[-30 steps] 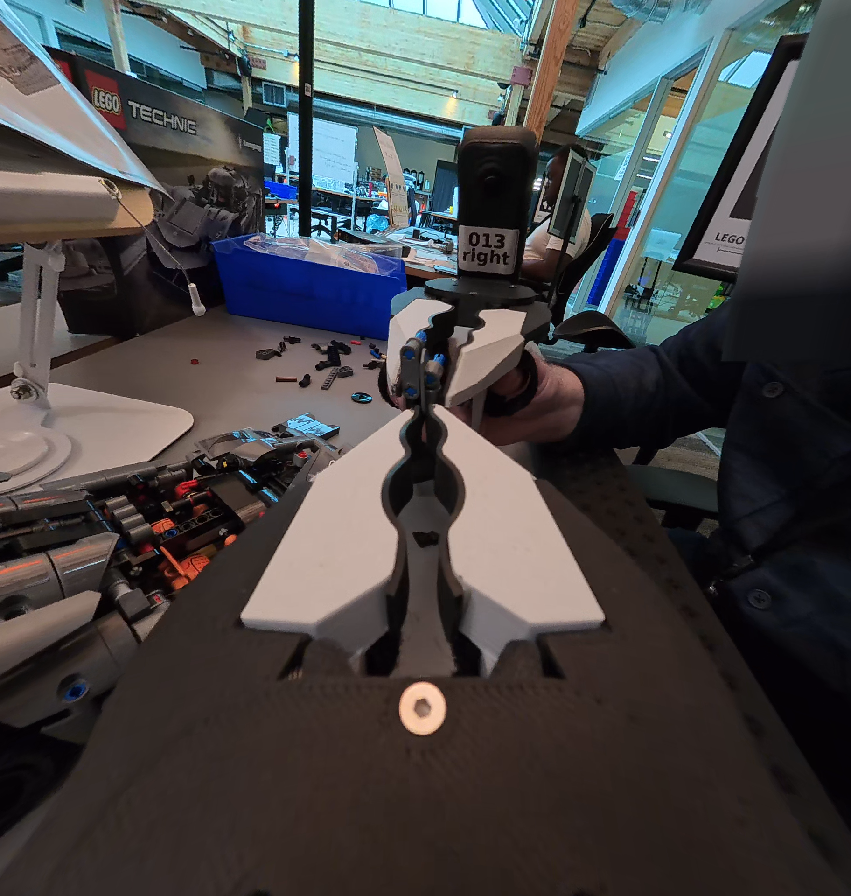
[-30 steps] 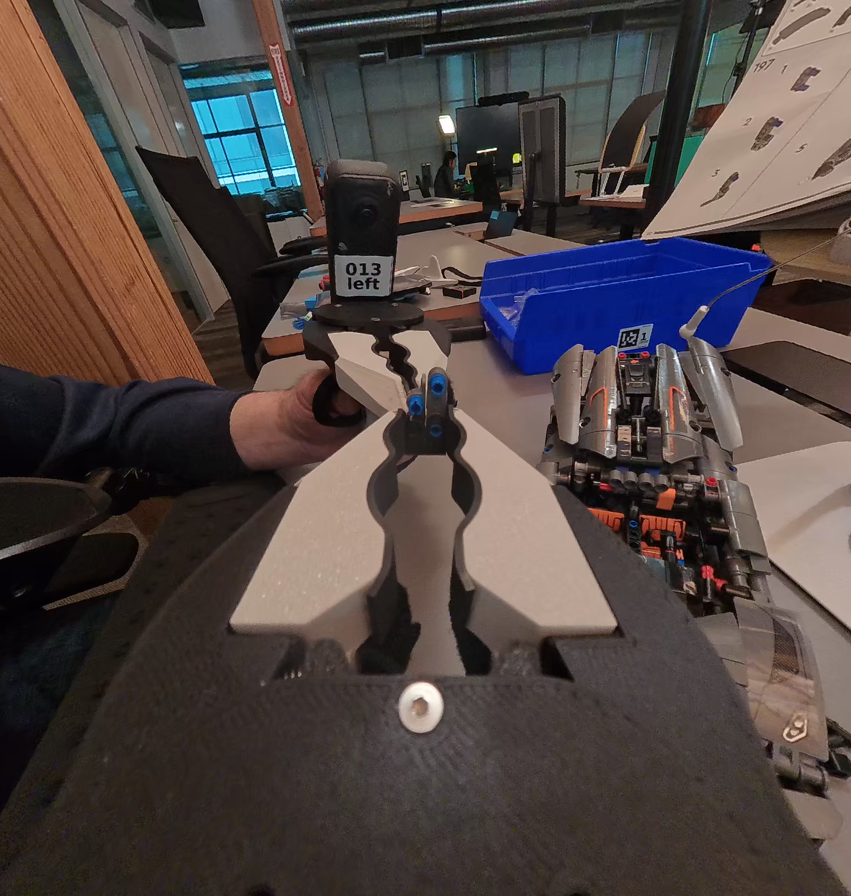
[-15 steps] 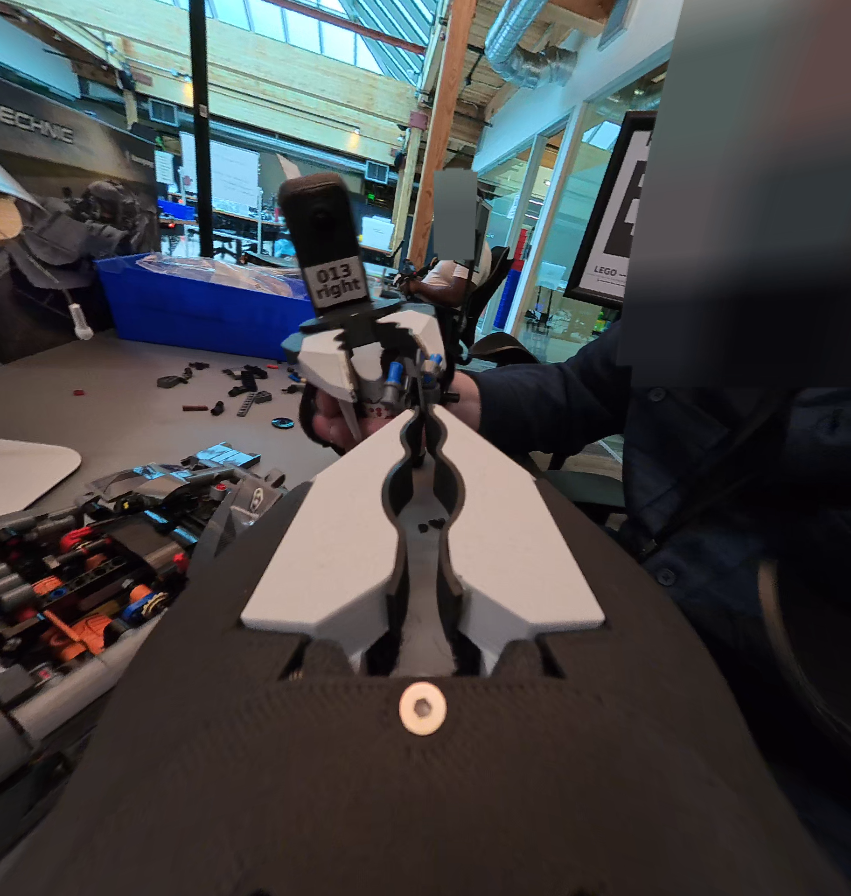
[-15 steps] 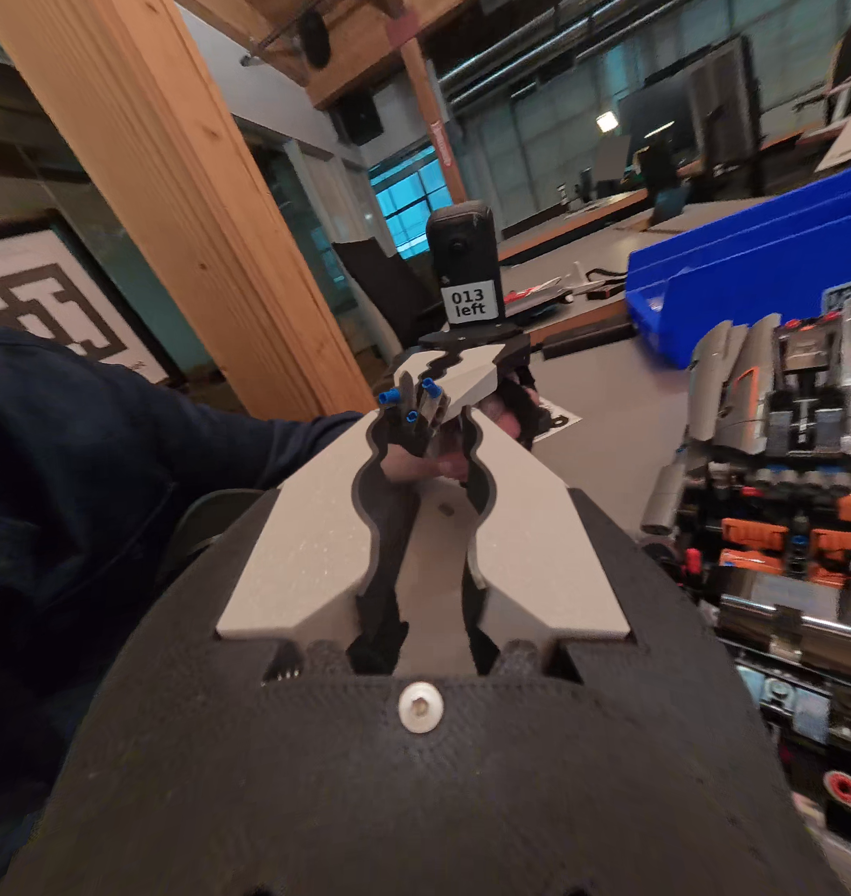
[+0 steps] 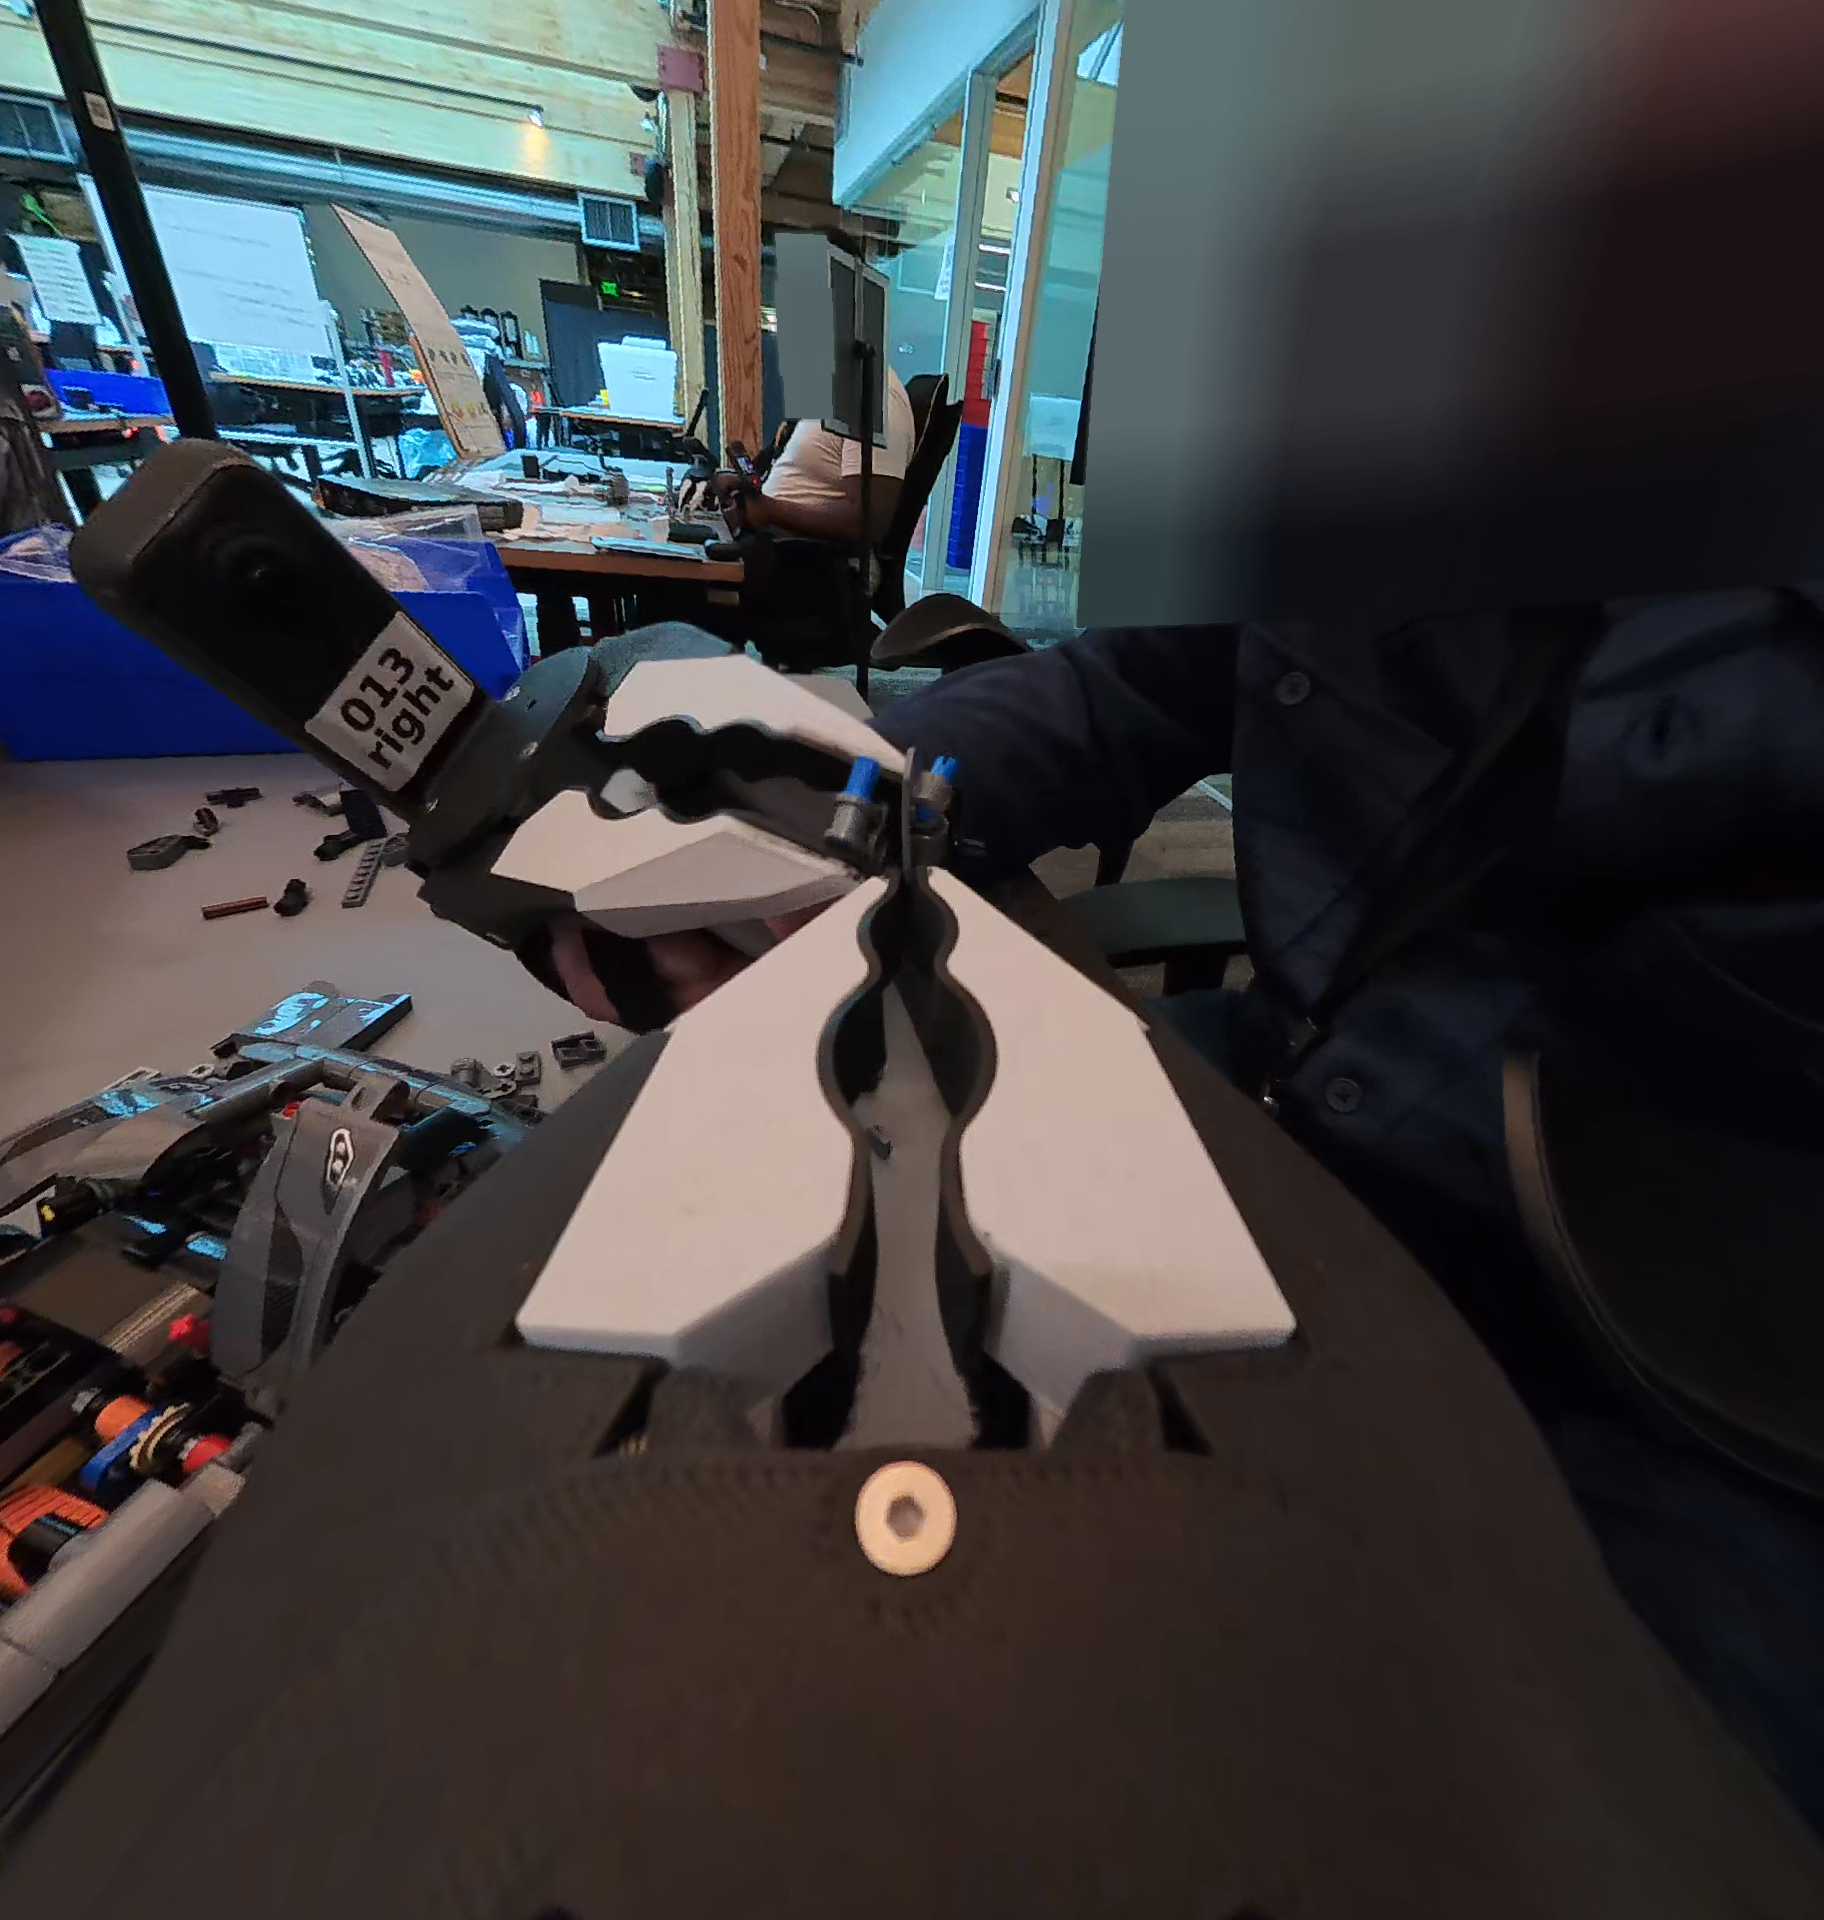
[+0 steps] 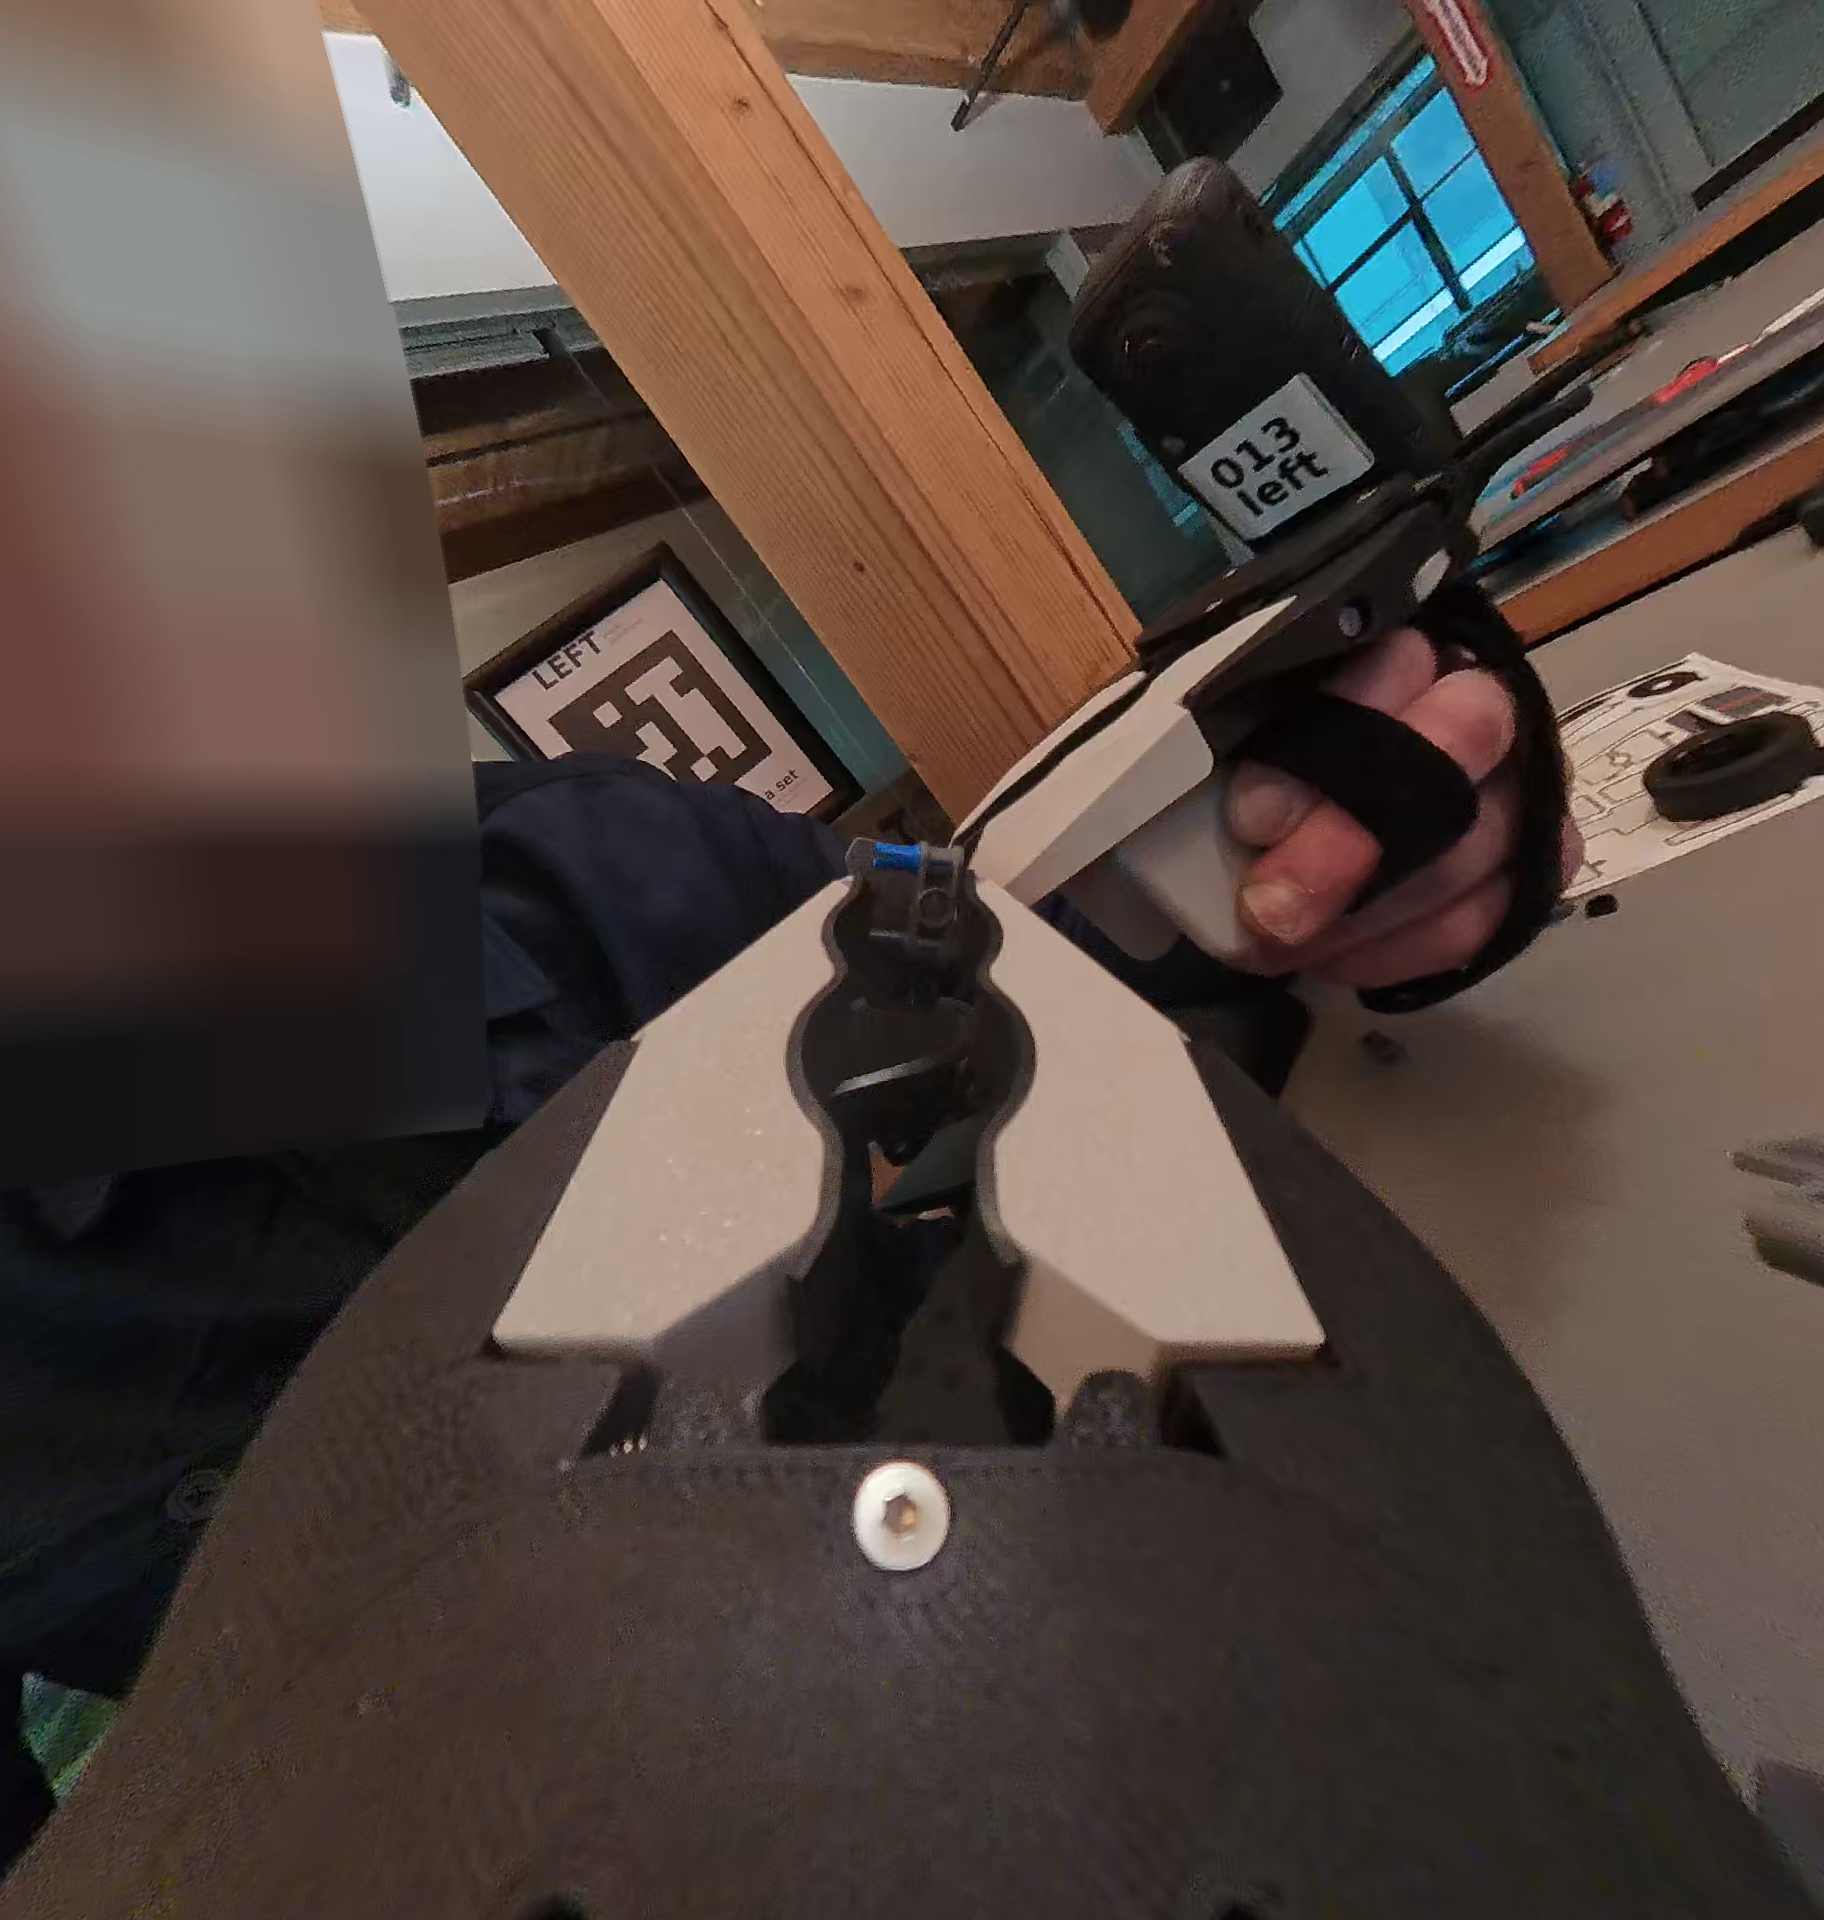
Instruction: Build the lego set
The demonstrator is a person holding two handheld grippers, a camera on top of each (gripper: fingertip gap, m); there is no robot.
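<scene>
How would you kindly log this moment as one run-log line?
left claw: shut on thin dark piece | right claw: shut on grey connector with blue pins | both off table, tips meeting | car model: untouched

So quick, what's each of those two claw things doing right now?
Left gripper: shut on the small grey piece.
Right gripper: shut on the same piece.
</scene>
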